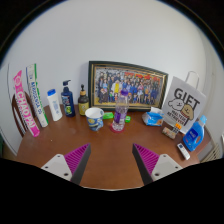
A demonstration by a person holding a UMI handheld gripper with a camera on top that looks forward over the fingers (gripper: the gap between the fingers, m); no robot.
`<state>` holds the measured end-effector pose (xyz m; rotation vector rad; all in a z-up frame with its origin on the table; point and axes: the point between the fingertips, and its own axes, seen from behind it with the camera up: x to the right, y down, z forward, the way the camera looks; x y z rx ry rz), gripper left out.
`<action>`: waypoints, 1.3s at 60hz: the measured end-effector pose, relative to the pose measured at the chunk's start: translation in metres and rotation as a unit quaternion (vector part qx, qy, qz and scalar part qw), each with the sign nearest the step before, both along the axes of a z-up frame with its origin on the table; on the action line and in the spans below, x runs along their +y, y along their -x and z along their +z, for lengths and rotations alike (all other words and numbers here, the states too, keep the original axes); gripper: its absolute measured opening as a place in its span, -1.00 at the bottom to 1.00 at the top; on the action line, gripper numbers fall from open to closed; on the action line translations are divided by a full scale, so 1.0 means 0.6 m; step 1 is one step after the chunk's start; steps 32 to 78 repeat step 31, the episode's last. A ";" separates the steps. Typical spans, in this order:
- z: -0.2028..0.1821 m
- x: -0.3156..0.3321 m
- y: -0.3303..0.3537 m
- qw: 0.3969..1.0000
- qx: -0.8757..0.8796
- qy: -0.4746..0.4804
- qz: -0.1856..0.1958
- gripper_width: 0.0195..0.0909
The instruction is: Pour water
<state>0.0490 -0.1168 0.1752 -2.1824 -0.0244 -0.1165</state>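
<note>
While the tool [110, 160] hangs with fingers apart and empty, the bottle [120, 113] stands beyond them on the tabletop [110, 145], just beside the mug [95, 118]. Risk, as judged: a careless approach could knock over the mug or the framed photo [127, 85] behind.

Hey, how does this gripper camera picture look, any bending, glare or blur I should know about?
Gripper view: strong fisheye bending, so the picture frame and the table edge curve; light is even and soft, with a faint sheen on the tabletop; the mug and bottle are small but readable; the open gripper is sharp.
</note>
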 end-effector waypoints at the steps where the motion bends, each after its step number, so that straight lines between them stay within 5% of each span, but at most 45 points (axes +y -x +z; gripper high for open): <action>1: 0.004 -0.010 0.004 1.000 0.000 -0.001 0.000 0.85; 26: 0.066 -0.150 0.066 1.000 -0.006 -0.009 0.003 0.84; 78: 0.075 -0.156 0.067 1.000 -0.007 -0.011 0.003 0.85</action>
